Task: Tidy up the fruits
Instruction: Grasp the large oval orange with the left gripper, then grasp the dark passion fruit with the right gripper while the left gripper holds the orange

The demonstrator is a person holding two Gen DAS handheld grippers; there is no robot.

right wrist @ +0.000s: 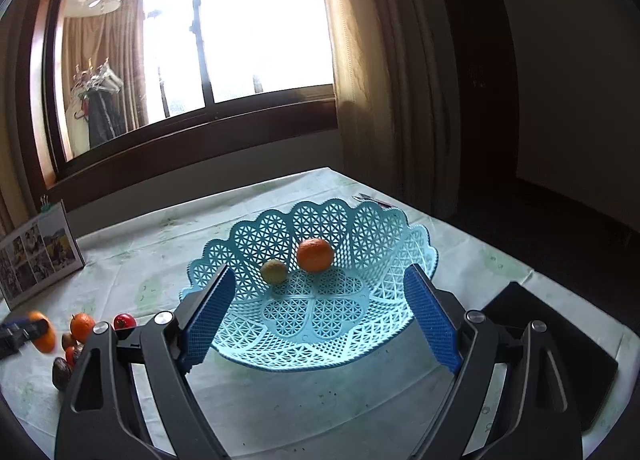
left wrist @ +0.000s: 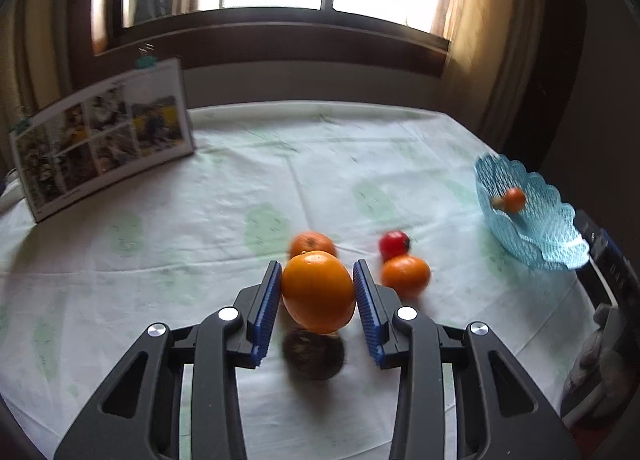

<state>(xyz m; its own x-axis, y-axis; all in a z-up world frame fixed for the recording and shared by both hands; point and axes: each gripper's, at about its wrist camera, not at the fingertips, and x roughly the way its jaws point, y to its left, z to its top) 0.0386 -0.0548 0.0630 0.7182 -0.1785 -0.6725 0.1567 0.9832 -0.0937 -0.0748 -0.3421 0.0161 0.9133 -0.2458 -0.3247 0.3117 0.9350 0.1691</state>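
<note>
Left gripper (left wrist: pixel 318 292) clamped on the big orange (left wrist: pixel 319 291), blue pads (left wrist: pixel 267 310) pressing both flanks, fruit apparently just clear of the tablecloth (left wrist: pixel 160 220) with its shadow and a dark brown fruit (left wrist: pixel 313 354) underneath at 6 o'clock. Best carried level and unhurried toward the blue lattice basket (left wrist: pixel 536 220) out at 2 o'clock, squeeze kept steady since round peel could slip between flat pads. Worth steering clear of the small orange (left wrist: pixel 406 275) and red fruit (left wrist: pixel 394 244) at 3 o'clock. Right gripper (right wrist: pixel 320 312) spread wide, nothing between its pads, framing the basket; inside already, a mandarin (right wrist: pixel 315 255) and a greenish fruit (right wrist: pixel 274 271). Photo board (left wrist: pixel 104 140) at 10 o'clock: printing too blurred to read; no brands legible anywhere.
</note>
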